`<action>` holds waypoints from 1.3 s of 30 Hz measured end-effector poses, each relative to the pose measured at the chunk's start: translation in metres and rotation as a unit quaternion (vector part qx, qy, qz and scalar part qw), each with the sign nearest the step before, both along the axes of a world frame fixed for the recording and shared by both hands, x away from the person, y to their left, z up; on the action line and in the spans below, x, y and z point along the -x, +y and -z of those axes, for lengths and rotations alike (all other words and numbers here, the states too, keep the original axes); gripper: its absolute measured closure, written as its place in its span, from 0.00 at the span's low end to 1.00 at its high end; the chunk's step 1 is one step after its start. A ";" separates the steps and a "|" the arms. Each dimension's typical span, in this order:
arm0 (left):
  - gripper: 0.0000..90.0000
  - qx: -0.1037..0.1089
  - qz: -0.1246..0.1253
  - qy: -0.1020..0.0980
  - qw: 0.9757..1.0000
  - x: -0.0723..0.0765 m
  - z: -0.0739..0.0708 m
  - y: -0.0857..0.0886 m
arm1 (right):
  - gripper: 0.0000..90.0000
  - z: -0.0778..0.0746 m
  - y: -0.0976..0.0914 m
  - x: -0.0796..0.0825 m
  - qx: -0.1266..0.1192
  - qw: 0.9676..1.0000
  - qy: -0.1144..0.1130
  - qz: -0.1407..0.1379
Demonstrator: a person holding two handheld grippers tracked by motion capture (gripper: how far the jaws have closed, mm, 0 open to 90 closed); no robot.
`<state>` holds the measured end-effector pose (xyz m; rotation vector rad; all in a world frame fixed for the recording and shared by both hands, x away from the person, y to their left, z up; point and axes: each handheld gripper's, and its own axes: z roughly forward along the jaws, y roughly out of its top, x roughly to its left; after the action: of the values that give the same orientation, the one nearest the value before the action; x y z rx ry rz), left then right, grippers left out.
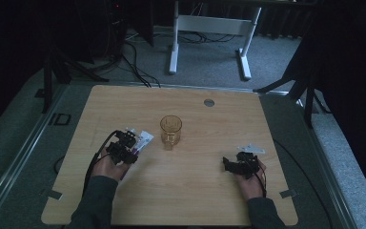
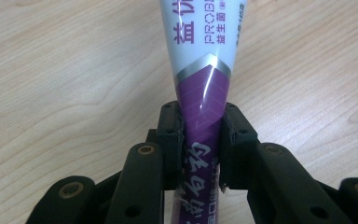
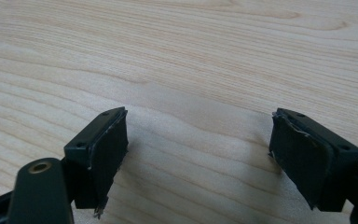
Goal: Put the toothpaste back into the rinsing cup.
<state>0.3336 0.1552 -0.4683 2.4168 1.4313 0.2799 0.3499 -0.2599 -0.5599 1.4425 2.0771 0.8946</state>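
A white and purple toothpaste tube (image 2: 204, 70) with printed lettering lies on the wooden table (image 1: 195, 191), pointing away from my left gripper (image 2: 201, 140). That gripper is shut on the tube's purple end, both pads pressing its sides. In the high view the tube (image 1: 144, 141) sits left of a clear amber glass (image 1: 170, 130), with my left gripper (image 1: 126, 148) on its near end. My right gripper (image 1: 228, 164) rests low at the table's right, and in its own view my right gripper (image 3: 198, 149) is open wide over bare wood, nothing between the pads.
The amber glass stands upright near the table's middle. A small round grey cap (image 1: 209, 102) is set into the far part of the table. A white desk frame (image 1: 209, 33) and cables lie on the floor beyond the table.
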 end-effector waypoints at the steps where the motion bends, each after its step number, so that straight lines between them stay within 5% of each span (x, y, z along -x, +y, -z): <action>1: 0.81 0.000 0.001 -0.002 1.000 0.000 0.000 0.000 | 0.21 0.000 0.000 0.000 0.000 1.000 0.000 0.000; 39: 0.81 0.047 -0.010 -0.074 0.996 -0.003 -0.014 -0.005 | 0.21 0.000 0.000 0.000 0.000 1.000 0.000 0.000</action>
<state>0.3371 0.1503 -0.4543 2.2574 1.3731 0.3791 0.3500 -0.2599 -0.5599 1.4429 2.0762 0.8950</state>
